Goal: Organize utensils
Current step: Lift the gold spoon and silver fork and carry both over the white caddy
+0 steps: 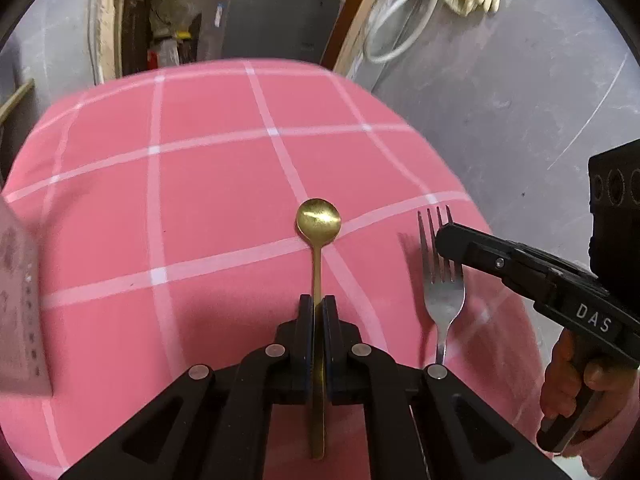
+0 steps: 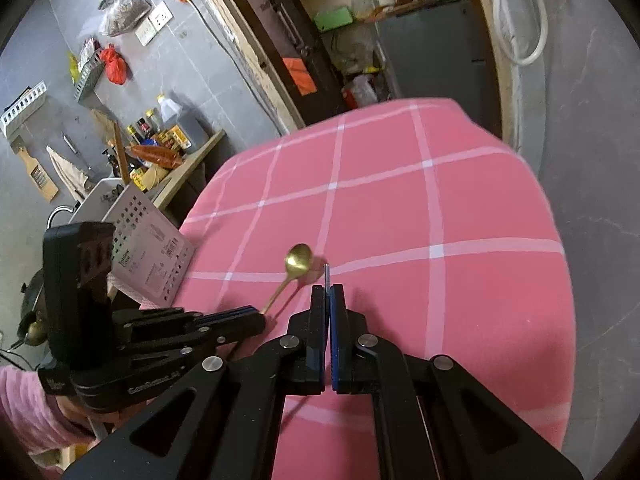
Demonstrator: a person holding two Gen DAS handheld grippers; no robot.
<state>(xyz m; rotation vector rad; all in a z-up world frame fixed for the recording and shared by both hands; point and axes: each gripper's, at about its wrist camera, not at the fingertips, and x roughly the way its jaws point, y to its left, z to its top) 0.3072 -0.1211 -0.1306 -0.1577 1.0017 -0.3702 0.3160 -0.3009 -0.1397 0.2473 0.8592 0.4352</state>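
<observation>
Left gripper (image 1: 318, 304): low centre of the left wrist view, jaws clamped on the thin handle of the gold spoon, which runs straight up between the two pads.
Gold spoon (image 1: 318, 220): held off the cloth; its round bowl is at mid-frame, past the fingertips, with the handle's end showing below the jaws. In the right wrist view it slants from the left gripper (image 2: 256, 314) up to the right, bowl (image 2: 298, 258) uppermost.
Right gripper (image 2: 328, 290): low centre of its own view, jaws pressed together on the fork, seen edge-on as a thin grey sliver (image 2: 327, 274) poking out above the fingertips.
Fork (image 1: 442, 280): right of the spoon in the left wrist view, tines pointing up the frame; the right gripper (image 1: 450, 240) comes in from the right edge and covers part of the tines.
Hand (image 1: 576, 384): lower right of the left wrist view, wrapped around the right gripper's grip.
Sleeve (image 2: 28, 412): pink, lower left of the right wrist view, behind the left gripper's body.
Tablecloth (image 1: 200, 200): pink with white check lines, under both utensils, filling the middle of both views.
Perforated white box (image 2: 154, 256): at the cloth's left edge, just beyond the left gripper.
Shelf with bottles (image 2: 168, 144): upper left of the right wrist view, against the grey wall.
</observation>
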